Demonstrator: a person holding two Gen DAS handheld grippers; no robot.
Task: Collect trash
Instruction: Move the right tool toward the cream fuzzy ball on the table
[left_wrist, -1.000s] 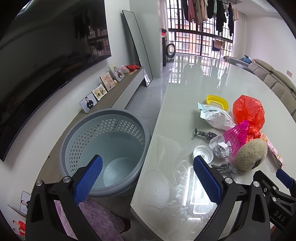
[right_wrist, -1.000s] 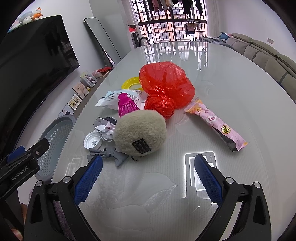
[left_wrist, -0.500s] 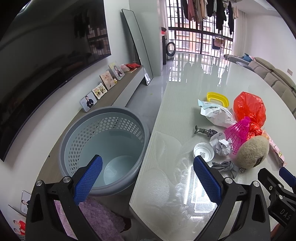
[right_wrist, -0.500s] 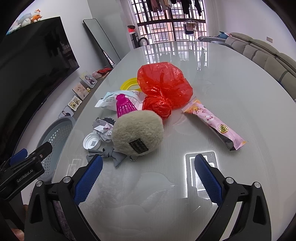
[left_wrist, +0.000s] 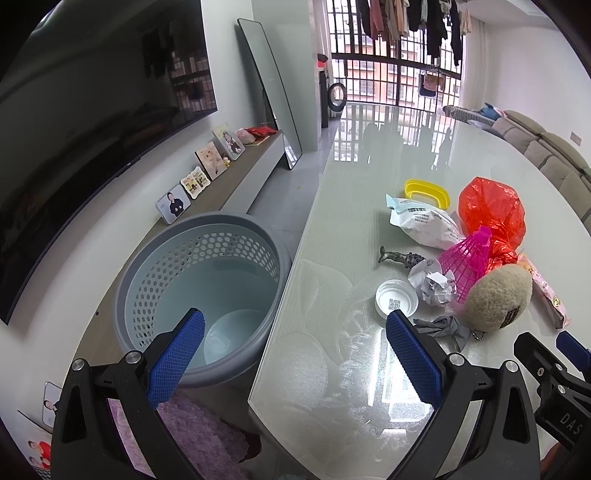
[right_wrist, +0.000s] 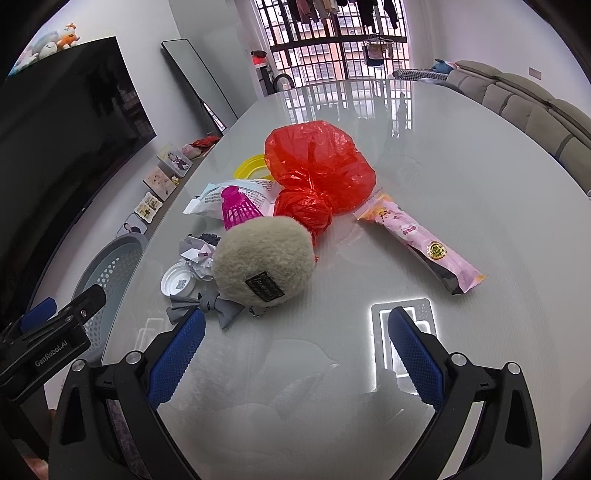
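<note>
Hovering with fingers spread and empty, the left gripper (left_wrist: 293, 350) and right gripper (right_wrist: 295, 349) face the trash pile (right_wrist: 295, 206) on the counter (right_wrist: 461, 166) (grey basket (left_wrist: 155, 258) beside it).

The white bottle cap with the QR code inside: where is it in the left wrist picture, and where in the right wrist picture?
Left wrist view: the white bottle cap lies right of centre on the table, just above the right blue finger.
Right wrist view: the cap lies left of centre, near the table's left edge.
Shared landmark: the crumpled paper ball touches the cap in both views.
</note>
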